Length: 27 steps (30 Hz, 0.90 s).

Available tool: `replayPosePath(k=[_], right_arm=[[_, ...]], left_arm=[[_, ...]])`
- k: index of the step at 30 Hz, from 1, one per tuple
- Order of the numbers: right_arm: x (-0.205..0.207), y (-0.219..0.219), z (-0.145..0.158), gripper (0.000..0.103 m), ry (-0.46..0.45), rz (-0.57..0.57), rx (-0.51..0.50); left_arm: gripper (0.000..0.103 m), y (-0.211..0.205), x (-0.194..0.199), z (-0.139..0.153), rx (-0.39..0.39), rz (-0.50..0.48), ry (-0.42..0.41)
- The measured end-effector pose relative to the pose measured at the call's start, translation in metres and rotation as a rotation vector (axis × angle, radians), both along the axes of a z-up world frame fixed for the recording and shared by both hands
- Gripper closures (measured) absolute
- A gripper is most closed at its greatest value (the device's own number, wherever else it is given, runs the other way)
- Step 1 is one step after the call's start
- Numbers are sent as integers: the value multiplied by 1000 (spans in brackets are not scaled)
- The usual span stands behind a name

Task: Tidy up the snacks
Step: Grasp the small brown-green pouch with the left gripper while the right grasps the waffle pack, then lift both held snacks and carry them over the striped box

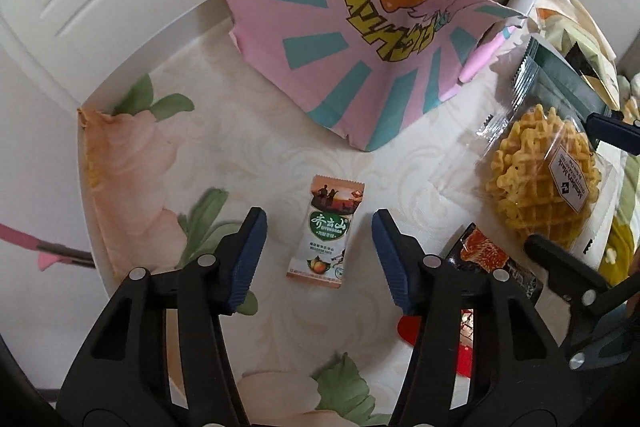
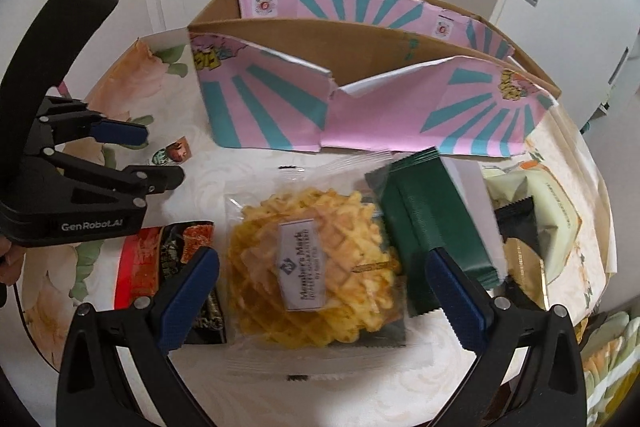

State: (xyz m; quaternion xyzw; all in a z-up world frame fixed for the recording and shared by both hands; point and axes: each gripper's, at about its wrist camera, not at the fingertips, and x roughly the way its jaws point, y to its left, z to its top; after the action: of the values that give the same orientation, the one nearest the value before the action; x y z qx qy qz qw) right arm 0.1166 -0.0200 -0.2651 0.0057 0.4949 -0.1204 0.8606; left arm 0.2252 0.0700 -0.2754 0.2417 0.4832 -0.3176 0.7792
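Note:
A small nut packet (image 1: 326, 229) with a green logo lies flat on the floral table, between the tips of my open left gripper (image 1: 319, 227); the same packet shows in the right wrist view (image 2: 173, 153). A clear-wrapped waffle (image 2: 316, 269) lies between the fingers of my open right gripper (image 2: 320, 281), which hovers over it; the waffle also shows in the left wrist view (image 1: 540, 171). A pink and teal cardboard box (image 1: 360, 27) stands open behind the snacks, also seen from the right wrist (image 2: 360, 87). Neither gripper holds anything.
A red and black snack pack (image 2: 176, 251) lies left of the waffle. Dark green packets (image 2: 436, 219) lie to its right, with pale green and black-gold packets (image 2: 536, 211) beyond. The table edge (image 1: 86, 155) runs at the left. White doors stand behind.

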Motion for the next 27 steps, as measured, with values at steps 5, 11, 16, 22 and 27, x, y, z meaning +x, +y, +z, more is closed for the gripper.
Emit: replayPosePath(k=[5,11,16,22,27], right_arm=[[3,8,-7,5,21,22,-31],[9,18,-19,15,64,61,-87],[11,22,-19,27,52,77,-101],[13,18,-13,29,36,77,-76],[13,17,-4,30,20,86,-73]], left_arm=[[67,-1,-1,-2,-8,-25,21],[78,-7,-3,-1,-9,-42,37],[83,-6,-6,1,-21,-32,45],[83,-1,-11,15,-64,15,50],[83,11,-16,27,-88,44,53]])
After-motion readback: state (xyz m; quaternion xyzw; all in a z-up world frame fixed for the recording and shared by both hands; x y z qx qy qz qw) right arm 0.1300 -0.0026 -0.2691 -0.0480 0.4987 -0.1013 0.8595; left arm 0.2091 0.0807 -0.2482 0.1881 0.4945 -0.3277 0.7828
